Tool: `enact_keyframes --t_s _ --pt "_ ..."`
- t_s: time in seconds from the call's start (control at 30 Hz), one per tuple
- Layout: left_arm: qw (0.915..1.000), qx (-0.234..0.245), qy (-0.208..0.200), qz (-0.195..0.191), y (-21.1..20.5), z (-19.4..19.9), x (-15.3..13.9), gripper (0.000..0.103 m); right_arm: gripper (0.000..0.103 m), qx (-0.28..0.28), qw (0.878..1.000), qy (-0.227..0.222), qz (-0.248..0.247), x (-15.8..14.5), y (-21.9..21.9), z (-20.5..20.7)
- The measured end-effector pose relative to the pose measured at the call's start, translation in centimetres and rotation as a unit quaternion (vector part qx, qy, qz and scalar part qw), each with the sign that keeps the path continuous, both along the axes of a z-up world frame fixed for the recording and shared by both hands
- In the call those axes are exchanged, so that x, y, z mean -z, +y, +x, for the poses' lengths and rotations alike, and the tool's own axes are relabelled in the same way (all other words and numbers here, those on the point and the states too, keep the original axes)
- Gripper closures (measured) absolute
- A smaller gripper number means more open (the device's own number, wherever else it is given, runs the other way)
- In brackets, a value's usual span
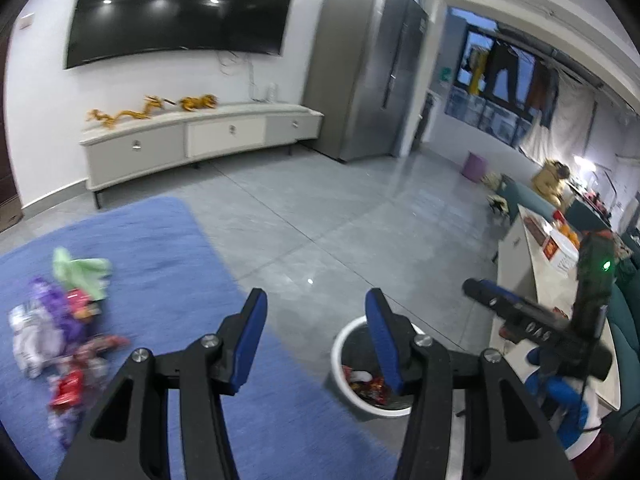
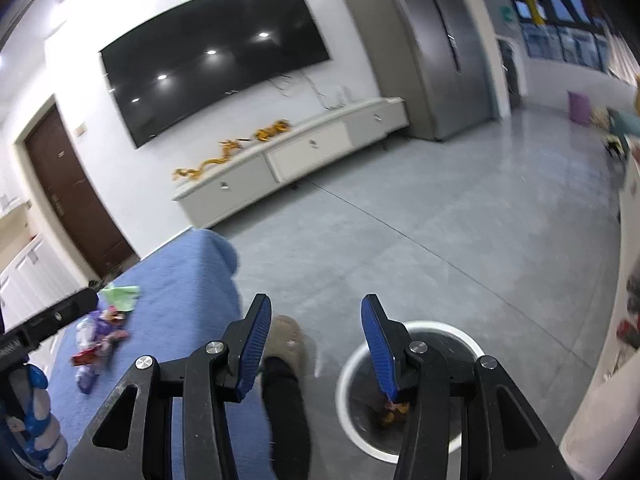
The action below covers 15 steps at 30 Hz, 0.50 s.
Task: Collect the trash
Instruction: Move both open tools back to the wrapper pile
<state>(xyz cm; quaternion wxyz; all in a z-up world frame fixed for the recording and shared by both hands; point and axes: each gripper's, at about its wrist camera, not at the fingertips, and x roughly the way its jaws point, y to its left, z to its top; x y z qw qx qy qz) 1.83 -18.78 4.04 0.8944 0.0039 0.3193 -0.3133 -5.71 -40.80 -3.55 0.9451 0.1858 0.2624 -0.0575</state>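
A pile of crumpled wrappers (image 1: 64, 316), purple, red, silver and green, lies on the blue rug (image 1: 168, 264) at the left. It also shows in the right wrist view (image 2: 100, 332). A white round bin (image 1: 344, 384) stands on the grey floor to the right of the rug and holds several red wrappers (image 1: 368, 388). In the right wrist view the bin (image 2: 348, 396) sits under my right gripper. My left gripper (image 1: 316, 300) is open and empty, above the rug's edge and the bin. My right gripper (image 2: 316, 306) is open and empty above the bin.
A low white TV cabinet (image 1: 200, 136) and a wall TV (image 1: 180, 8) stand ahead, a grey fridge (image 1: 368, 68) to their right. A white table (image 1: 552, 304) with boxes stands at the right. A person's foot in a brown slipper (image 2: 286, 336) is between rug and bin.
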Motion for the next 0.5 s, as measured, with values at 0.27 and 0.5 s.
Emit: enact_keyframes --t_s 0.27,0.5 --pt "0.9947 -0.1 -0.016 -0.021 11.6 -1.3 0.0 0.054 0.058 -0.062 0.997 -0.017 -0.04 -3.0 6.7 1.6" --pt "0.9831 -0.182 -0.012 -0.012 20.7 -2.0 1.8 0.054 0.058 -0.116 0.991 -0.004 -0.067 -3.0 12.2 4.0"
